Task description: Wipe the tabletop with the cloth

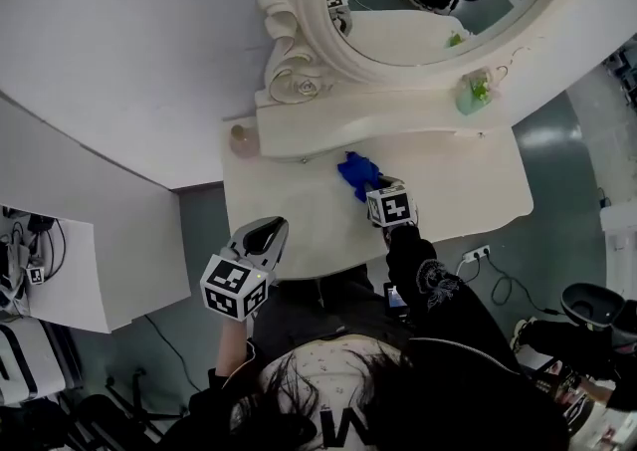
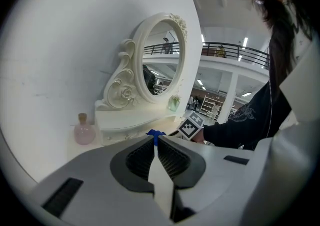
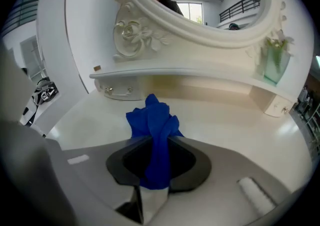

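A crumpled blue cloth (image 1: 356,173) lies bunched on the white dressing-table top (image 1: 458,190), below the mirror shelf. My right gripper (image 1: 374,186) is shut on the cloth; in the right gripper view the cloth (image 3: 155,130) is pinched between the jaws and bulges out in front of my right gripper (image 3: 156,142). My left gripper (image 1: 267,236) hovers at the table's front left edge, shut with nothing in it. In the left gripper view my left gripper (image 2: 156,145) has its jaws together, and the cloth (image 2: 155,133) shows just beyond them.
An ornate oval mirror (image 1: 438,1) on a raised shelf (image 1: 378,120) backs the table. A pink bottle (image 1: 243,137) stands at the table's back left corner. A small green plant in a glass (image 1: 476,93) sits on the shelf at right. White wall panels stand left.
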A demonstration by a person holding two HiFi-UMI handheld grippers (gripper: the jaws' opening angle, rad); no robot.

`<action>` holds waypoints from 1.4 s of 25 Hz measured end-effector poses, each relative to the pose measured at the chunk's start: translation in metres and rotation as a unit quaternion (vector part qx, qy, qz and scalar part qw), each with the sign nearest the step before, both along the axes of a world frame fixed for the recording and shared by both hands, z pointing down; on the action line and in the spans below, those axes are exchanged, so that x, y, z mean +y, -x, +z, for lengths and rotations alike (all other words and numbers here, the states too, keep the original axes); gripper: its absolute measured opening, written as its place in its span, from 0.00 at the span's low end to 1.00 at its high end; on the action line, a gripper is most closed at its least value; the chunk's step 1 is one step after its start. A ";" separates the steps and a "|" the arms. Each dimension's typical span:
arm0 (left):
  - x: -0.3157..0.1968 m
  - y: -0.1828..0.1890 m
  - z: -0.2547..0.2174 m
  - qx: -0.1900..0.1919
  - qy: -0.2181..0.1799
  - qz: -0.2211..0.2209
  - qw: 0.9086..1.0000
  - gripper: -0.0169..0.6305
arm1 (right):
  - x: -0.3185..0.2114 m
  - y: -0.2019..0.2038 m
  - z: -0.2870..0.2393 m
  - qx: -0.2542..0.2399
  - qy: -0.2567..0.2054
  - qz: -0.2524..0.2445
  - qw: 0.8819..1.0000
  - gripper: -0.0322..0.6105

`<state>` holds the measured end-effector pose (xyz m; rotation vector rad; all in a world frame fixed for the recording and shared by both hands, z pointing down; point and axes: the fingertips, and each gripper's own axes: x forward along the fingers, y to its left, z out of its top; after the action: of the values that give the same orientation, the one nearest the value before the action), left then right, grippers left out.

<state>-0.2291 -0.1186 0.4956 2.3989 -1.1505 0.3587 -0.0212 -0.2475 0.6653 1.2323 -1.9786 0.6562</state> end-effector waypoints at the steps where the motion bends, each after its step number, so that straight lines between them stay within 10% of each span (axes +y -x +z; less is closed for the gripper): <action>1: -0.003 -0.013 0.000 -0.001 0.002 0.002 1.000 0.03 | -0.003 -0.017 0.001 -0.001 0.001 0.005 1.000 0.19; 18: -0.058 -0.201 0.010 -0.023 0.028 0.016 0.999 0.03 | -0.056 -0.348 -0.002 0.018 -0.007 0.145 0.989 0.19; 29: -0.055 -0.204 0.006 -0.061 0.040 -0.008 0.997 0.03 | -0.066 -0.512 -0.002 0.023 -0.025 0.291 0.956 0.19; 35: -0.043 -0.182 0.007 -0.067 0.044 -0.028 0.996 0.03 | -0.062 -0.530 -0.010 0.016 -0.020 0.343 0.939 0.19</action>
<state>-0.0471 -0.1614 0.5029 2.2906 -1.2299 0.5467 0.5084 -0.3091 0.6548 1.9661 -1.5121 0.9159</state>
